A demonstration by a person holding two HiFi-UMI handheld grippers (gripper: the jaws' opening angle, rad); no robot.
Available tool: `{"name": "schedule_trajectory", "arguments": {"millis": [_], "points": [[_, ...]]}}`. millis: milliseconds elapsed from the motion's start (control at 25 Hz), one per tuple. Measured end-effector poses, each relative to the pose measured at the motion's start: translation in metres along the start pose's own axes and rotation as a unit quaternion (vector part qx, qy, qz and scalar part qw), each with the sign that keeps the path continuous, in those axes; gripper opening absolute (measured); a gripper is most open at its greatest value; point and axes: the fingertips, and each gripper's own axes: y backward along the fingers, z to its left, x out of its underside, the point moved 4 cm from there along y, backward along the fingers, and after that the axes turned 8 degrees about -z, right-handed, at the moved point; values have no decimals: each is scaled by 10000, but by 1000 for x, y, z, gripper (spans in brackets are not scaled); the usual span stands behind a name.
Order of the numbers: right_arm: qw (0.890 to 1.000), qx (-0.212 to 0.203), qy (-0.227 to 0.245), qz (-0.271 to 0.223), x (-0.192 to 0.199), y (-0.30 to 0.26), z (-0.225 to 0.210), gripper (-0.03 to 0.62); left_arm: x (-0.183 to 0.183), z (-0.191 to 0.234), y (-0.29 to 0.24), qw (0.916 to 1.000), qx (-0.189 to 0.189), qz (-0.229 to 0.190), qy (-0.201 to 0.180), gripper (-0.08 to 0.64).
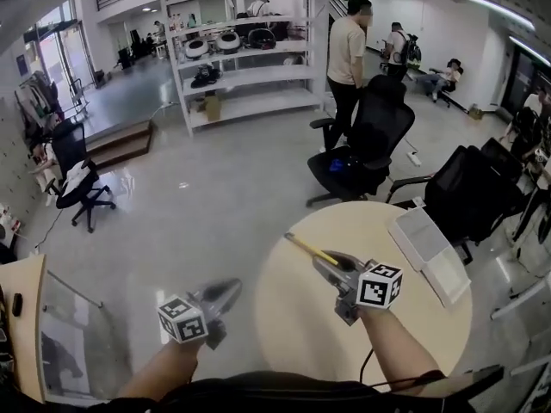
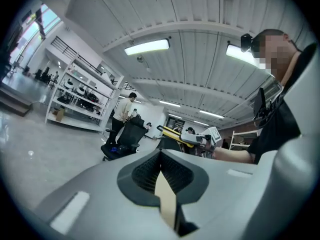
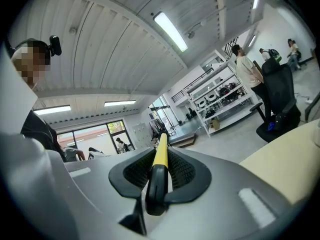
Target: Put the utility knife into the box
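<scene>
The utility knife [image 1: 306,248] was a slim tool with a yellow body and a black butt end, and it was pinched between the jaws of the right gripper [image 1: 327,262], above the left part of the round beige table [image 1: 293,325] in the lower middle of the head view. From the head camera it showed only as a thin yellow bar sticking out past the jaw tips toward the upper left of the frame. The right gripper view gave the grip itself: the black end sat nearest the camera at the frame's centre, the ribbed pads [image 3: 182,170] pressed on both sides of it, and the yellow length ran up and away along the jaw line. The left gripper view caught the knife side-on, small and to the right of centre, with its holder behind it. That same view showed the left gripper [image 2: 161,156] with its jaws pressed together on nothing; in the head view it hung at the lower left, off the table's edge, well apart from the knife. A flat white box [image 1: 428,249] lay open at the table's right edge, apart from the knife.
</scene>
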Motion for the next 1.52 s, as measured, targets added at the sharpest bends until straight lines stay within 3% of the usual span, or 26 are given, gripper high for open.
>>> {"name": "schedule_trajectory", "arguments": {"millis": [120, 280, 560, 1000, 1520], "points": [[9998, -155, -55, -113, -26, 38, -64, 89, 23, -21, -77, 9995, -259, 140, 89, 0], [9995, -60, -52, -297, -50, 83, -133, 89, 48, -39, -154, 9984, -442, 344, 56, 0], [9980, 440, -61, -460, -76, 158, -212, 89, 79, -70, -253, 9970, -149, 753, -59, 0], [9896, 1164, 184, -821, -102, 247, -278, 89, 105, -107, -353, 9926, 502, 1030, -403, 0], [9738, 2101, 325, -810, -91, 352, -334, 89, 154, -154, -438, 9850, 1026, 1349, -325, 0]]}}
